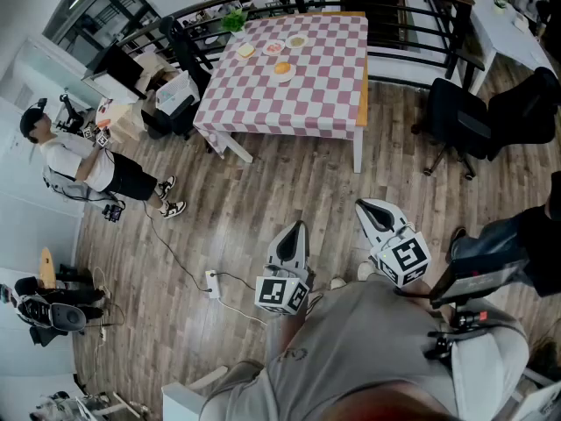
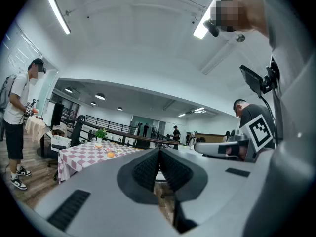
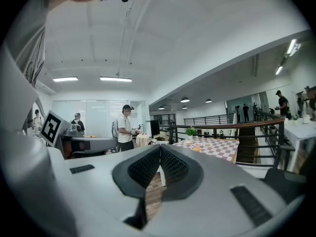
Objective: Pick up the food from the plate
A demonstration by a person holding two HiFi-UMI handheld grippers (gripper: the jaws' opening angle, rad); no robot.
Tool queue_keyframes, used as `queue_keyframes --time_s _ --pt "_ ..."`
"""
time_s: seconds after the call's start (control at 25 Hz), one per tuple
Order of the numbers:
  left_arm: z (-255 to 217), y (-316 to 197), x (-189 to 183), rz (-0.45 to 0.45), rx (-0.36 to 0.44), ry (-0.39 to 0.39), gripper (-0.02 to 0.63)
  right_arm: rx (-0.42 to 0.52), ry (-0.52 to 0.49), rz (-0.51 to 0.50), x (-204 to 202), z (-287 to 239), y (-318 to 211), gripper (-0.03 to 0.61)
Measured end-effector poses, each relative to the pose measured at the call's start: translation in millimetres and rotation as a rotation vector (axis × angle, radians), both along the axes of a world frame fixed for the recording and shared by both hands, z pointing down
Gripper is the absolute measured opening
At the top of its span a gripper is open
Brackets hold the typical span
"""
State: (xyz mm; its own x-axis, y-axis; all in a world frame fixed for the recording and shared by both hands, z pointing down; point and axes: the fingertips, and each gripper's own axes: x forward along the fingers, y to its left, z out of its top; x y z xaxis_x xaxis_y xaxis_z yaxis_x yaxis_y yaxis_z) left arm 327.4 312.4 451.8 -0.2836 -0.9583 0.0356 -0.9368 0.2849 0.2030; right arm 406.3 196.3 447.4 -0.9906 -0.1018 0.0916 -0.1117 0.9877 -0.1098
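Observation:
The food lies on small plates on a pink checkered table [image 1: 298,95] far ahead across the wooden floor. An orange piece [image 1: 283,69] sits on the nearest plate, and further plates [image 1: 274,48] lie behind it. My left gripper [image 1: 298,225] and right gripper [image 1: 360,205] hang low near my body, well short of the table, both shut with nothing between the jaws. In the left gripper view the orange food [image 2: 110,154] shows small beyond the shut left gripper [image 2: 159,151]. The right gripper view has the table [image 3: 219,147] right of the shut right gripper [image 3: 160,149].
A person [image 1: 83,163] stands at the left by a cluttered desk. Black office chairs [image 1: 456,125] stand right of the table, a dark railing [image 1: 399,11] runs behind it. A potted plant [image 1: 234,21] sits at the table's far corner. A cable and plug [image 1: 211,282] lie on the floor.

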Motion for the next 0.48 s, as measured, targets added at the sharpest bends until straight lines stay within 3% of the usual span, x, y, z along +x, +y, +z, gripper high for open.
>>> queue_keyframes --time_s 0.48 --pt "-3 -20 43 0.007 -0.015 -0.029 0.009 -0.011 -0.018 0.001 33 3 -8 0.015"
